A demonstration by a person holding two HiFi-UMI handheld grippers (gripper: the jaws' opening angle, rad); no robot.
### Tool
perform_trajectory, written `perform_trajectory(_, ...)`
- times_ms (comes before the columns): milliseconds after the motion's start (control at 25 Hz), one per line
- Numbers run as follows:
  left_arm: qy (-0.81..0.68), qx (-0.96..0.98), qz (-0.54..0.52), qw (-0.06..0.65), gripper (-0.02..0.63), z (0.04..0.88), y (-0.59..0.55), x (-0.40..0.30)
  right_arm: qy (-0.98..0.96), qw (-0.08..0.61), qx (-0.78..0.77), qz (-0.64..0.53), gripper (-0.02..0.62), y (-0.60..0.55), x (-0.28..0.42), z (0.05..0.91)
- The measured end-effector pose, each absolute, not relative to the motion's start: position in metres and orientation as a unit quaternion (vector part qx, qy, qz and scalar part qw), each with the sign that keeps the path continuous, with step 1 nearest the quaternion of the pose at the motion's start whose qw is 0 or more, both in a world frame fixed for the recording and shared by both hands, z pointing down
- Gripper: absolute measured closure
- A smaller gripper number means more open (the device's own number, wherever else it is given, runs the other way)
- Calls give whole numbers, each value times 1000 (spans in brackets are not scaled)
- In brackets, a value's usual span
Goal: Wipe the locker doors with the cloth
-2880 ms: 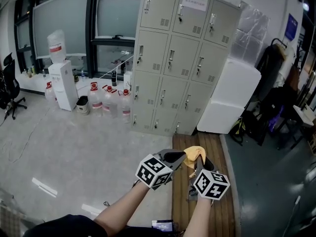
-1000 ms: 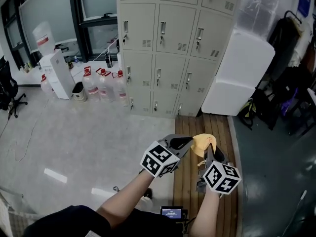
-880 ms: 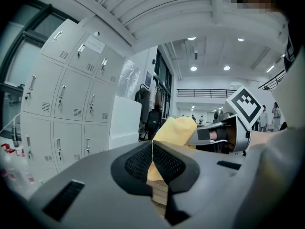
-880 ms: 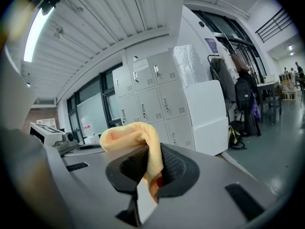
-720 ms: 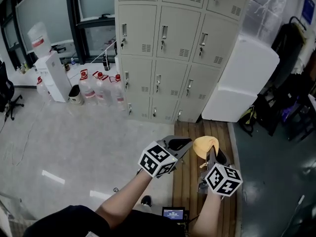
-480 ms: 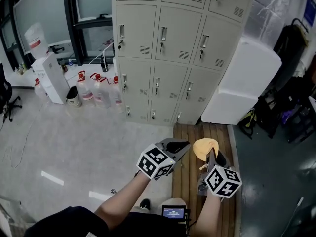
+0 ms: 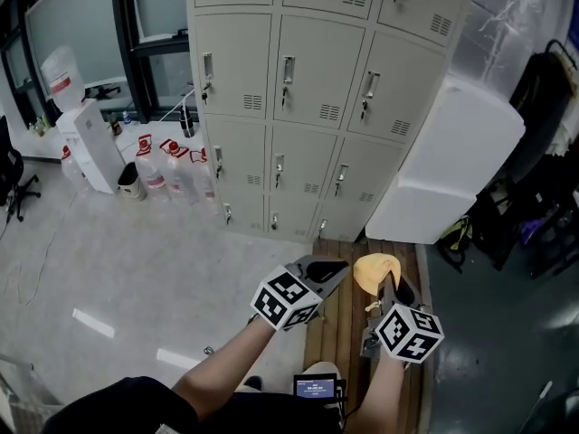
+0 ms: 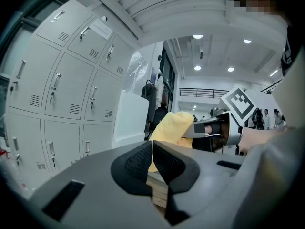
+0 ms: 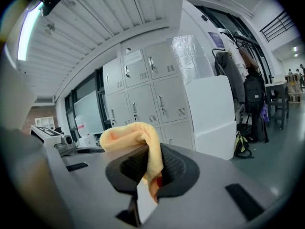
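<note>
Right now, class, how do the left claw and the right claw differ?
The right claw is shut on the yellow cloth; the left claw is shut on nothing. In the head view the left claw slants toward the right claw, which points straight ahead. Both are shut, and neither touches the lockers.

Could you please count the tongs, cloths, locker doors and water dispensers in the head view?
Tongs: 2, the left tongs and the right tongs
Cloth: 1
Locker doors: 12, with the top row cut off by the frame
Water dispenser: 1
Total: 16
</note>
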State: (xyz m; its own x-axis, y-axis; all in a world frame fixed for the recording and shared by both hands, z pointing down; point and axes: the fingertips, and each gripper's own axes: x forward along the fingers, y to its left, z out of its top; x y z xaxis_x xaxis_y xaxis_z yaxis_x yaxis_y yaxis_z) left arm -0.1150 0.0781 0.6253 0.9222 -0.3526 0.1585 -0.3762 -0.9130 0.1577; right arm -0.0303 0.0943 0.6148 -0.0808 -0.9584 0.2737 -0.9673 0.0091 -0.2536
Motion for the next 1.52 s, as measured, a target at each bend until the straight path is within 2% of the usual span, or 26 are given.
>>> perform_trajectory(480, -270, 957, 59, 84, 586, 556, -1, -2, -768, 20, 612, 188, 532, -3, 74, 546)
perform_trajectory(960, -304, 946, 53, 93, 586, 535, -82, 40, -779, 32, 596, 190, 532, -73, 124, 534)
perform_trajectory(1520, -294, 952, 36, 79, 586, 510, -226, 87, -788, 39, 589, 173, 532, -224, 158, 507)
